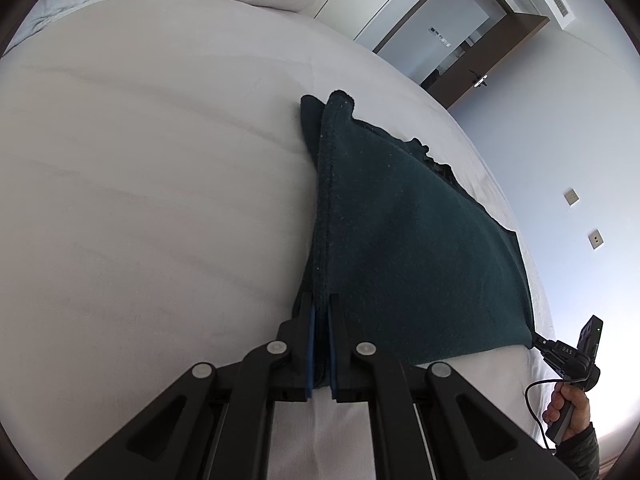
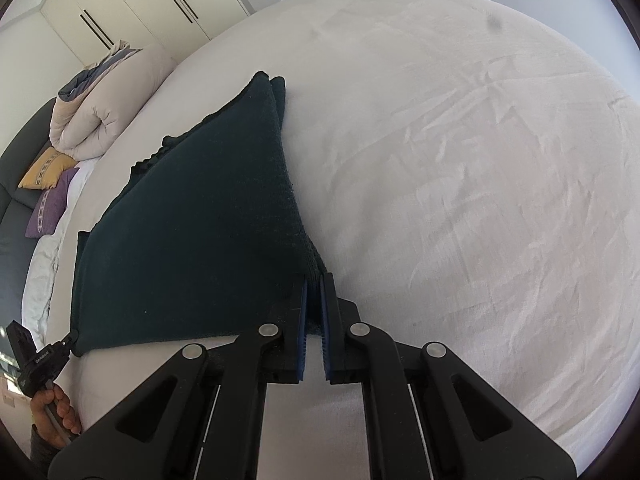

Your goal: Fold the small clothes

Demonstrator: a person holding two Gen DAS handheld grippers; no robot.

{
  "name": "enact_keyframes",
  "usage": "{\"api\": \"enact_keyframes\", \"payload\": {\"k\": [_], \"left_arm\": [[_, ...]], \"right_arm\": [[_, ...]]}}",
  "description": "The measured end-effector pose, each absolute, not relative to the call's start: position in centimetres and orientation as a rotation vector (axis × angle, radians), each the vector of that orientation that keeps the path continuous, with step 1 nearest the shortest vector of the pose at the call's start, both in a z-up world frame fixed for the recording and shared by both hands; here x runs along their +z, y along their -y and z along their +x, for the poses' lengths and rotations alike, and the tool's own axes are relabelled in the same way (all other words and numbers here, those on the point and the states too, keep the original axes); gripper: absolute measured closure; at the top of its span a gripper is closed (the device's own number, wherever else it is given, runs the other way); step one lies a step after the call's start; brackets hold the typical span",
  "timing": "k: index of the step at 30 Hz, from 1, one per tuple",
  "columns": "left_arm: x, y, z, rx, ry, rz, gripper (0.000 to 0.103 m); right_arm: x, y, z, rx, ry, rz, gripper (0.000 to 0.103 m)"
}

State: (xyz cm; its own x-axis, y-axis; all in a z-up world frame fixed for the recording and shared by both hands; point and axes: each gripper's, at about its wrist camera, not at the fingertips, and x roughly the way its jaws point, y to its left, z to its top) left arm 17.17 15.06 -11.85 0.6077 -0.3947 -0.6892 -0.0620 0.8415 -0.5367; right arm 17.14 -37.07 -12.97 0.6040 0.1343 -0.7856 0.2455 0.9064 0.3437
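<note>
Your left gripper (image 1: pixel 320 312) and right gripper (image 2: pixel 315 280) each clamp the dark green garment (image 1: pixel 408 232), which stretches toward twelve o'clock over the bed (image 1: pixel 140 180).

My grippers: left gripper (image 1: pixel 321 320) and right gripper (image 2: pixel 314 292) w/ black linkage arms, blue pads, silver pivot pins; grey sleeve; black cable.
</note>
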Motion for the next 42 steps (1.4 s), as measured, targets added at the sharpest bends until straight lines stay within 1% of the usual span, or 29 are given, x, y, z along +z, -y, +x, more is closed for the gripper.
{"api": "enact_keyframes", "payload": {"k": [8,9,10,12,13,14,15,16,17,20,22,25,26,29,32,33,34,37,38,39,41,42], "left_arm": [[-12.3,-15.1,17.1,-0.212,-0.911,-0.559,0.098],[-12.3,-15.1,17.1,-0.212,-0.911,-0.562,0.097],[-12.3,-15.3,17.0,-0.212,-0.911,-0.57,0.096],[-12.2,-15.6,16.8,-0.222,-0.905,-0.604,0.095],[-12.0,-15.8,16.6,-0.217,-0.904,-0.611,0.09],[-11.6,-15.9,16.3,-0.197,-0.9,-0.609,0.074],[-11.0,-16.1,15.8,-0.158,-0.89,-0.595,0.063],[-10.2,-16.4,15.4,-0.131,-0.866,-0.591,0.052],[-9.5,-16.6,15.1,-0.116,-0.843,-0.585,0.05],[-6.8,-15.9,15.0,-0.105,-0.788,-0.513,0.05],[-5.0,-14.0,16.0,-0.146,-0.762,-0.447,0.05],[-3.4,-9.7,18.6,-0.207,-0.749,-0.324,0.05],[-3.3,-8.3,19.8,-0.227,-0.75,-0.294,0.048],[-4.4,-4.9,23.0,-0.242,-0.781,-0.224,0.048],[-7.6,-3.1,25.2,-0.217,-0.881,-0.169,0.048],[-8.6,-3.3,25.2,-0.199,-0.911,-0.165,0.048],[-9.4,-3.7,25.0,-0.191,-0.917,-0.17,0.051],[-10.2,-5.1,23.5,-0.207,-0.871,-0.176,0.052],[-10.1,-5.3,23.2,-0.205,-0.868,-0.169,0.052],[-10.1,-5.3,23.0,-0.198,-0.87,-0.156,0.052],[-10.1,-5.1,22.8,-0.193,-0.876,-0.131,0.052],[-10.1,-5.0,22.8,-0.187,-0.877,-0.122,0.052]], "right_arm": [[-14.0,38.1,17.6,-0.048,-0.913,0.486,0.098],[-14.1,38.3,17.6,-0.037,-0.903,0.501,0.095],[-14.2,38.5,17.6,-0.032,-0.898,0.516,0.095],[-14.0,38.8,17.2,-0.026,-0.893,0.55,0.087],[-13.9,39.0,17.0,-0.02,-0.886,0.574,0.084],[-13.6,39.1,16.6,-0.023,-0.87,0.589,0.074],[-13.2,39.2,16.0,-0.03,-0.848,0.596,0.053],[-12.7,39.3,15.4,-0.045,-0.809,0.604,0.043],[-11.9,39.4,14.7,-0.062,-0.752,0.608,0.035],[-10.3,39.1,14.3,-0.045,-0.7,0.621,0.035],[-9.4,38.3,15.0,0.021,-0.688,0.658,0.035],[-9.3,35.0,17.5,0.187,-0.732,0.698,0.035],[-9.7,33.0,19.0,0.26,-0.768,0.706,0.035],[-11.7,28.4,22.1,0.406,-0.858,0.732,0.035],[-14.6,25.4,24.9,0.427,-0.947,0.736,0.035],[-15.3,25.2,25.2,0.417,-0.959,0.745,0.036],[-15.7,25.6,25.3,0.416,-0.938,0.76,0.038],[-16.1,28.4,24.8,0.417,-0.875,0.843,0.05],[-16.3,29.4,24.4,0.393,-0.86,0.853,0.059],[-16.5,30.7,24.0,0.355,-0.848,0.859,0.07],[-16.8,33.6,23.0,0.273,-0.81,0.895,0.076],[-16.5,35.1,22.7,0.231,-0.789,0.915,0.076]]}}
